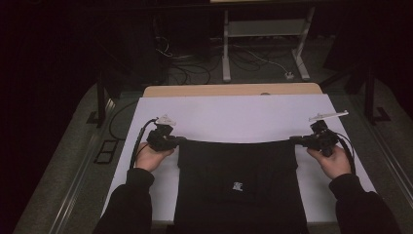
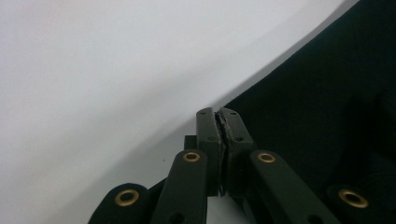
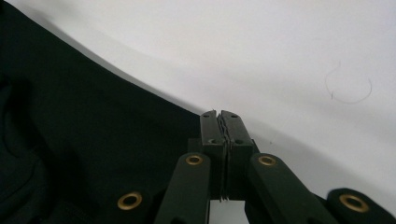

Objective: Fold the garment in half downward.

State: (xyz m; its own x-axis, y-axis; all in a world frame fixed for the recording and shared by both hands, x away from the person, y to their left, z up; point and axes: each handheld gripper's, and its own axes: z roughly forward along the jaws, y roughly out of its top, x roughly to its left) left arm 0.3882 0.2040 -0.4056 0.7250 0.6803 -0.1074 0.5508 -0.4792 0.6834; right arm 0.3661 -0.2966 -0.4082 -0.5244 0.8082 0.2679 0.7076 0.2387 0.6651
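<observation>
Both grippers pinch the far corners of a black garment [image 1: 238,170] and hold its top edge taut across the white table cover [image 1: 234,114].

The garment lies flat on the near half of the table, between the person's forearms, a small white label [image 1: 237,186] showing near its middle. The left gripper [image 1: 176,141] has its jaws pressed together on the far left corner; the right gripper [image 1: 295,140] is clamped the same way on the far right corner — each gripper view shows the jaws closed with dark cloth running up to them. To do this step well, the two hands should likely move together, level and at equal tension, so the edge stays straight and no corner slips out. Both hands sit low beside the cloth, palms turned inward, wrists level, forearms reaching forward — the grippers pointing toward each other.
</observation>
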